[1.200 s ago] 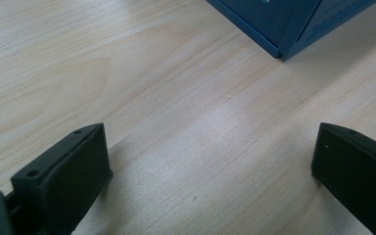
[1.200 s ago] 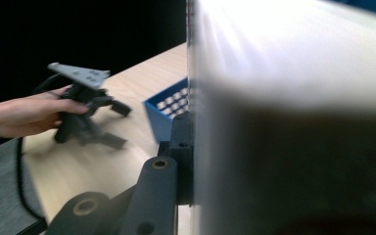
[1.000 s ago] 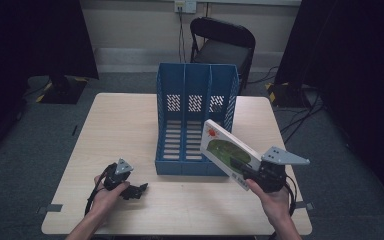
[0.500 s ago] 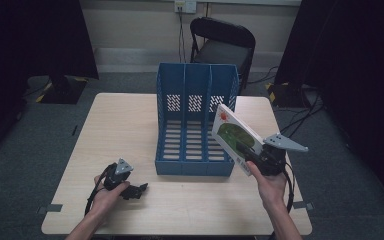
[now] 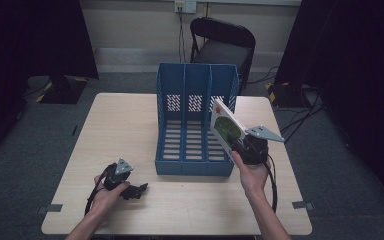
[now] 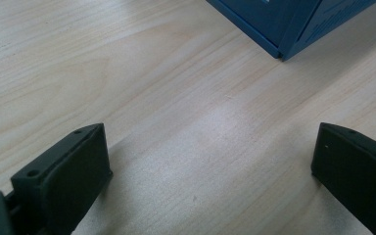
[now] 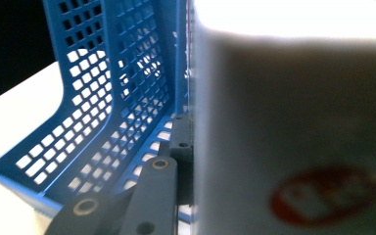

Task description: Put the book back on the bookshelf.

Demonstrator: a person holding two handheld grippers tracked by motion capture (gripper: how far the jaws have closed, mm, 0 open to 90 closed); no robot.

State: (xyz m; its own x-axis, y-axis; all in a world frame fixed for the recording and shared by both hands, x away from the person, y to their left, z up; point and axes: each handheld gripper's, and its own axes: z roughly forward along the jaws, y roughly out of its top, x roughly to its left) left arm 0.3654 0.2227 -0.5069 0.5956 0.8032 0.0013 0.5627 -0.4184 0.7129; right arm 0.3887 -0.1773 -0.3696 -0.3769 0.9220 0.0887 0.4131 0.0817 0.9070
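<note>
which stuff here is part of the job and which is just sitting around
Part of the job:
- book, tilted, clamped in the right gripper
- blue file rack with three slots, the book at its right-hand slot

Just around:
- left gripper, jaws open, resting on the table, holding nothing
- black folding chair behind the table
- cables on the floor

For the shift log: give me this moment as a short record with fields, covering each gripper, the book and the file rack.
work in hand: putting a book into the rack
right gripper: shut on the book, held tilted at the rack's right side
book: white cover with a green picture, above the right compartment, not yet inside
blue file rack: three compartments, standing mid-table, nothing in them
left gripper: open, holding nothing, resting on the table in front of the rack's left corner
</note>
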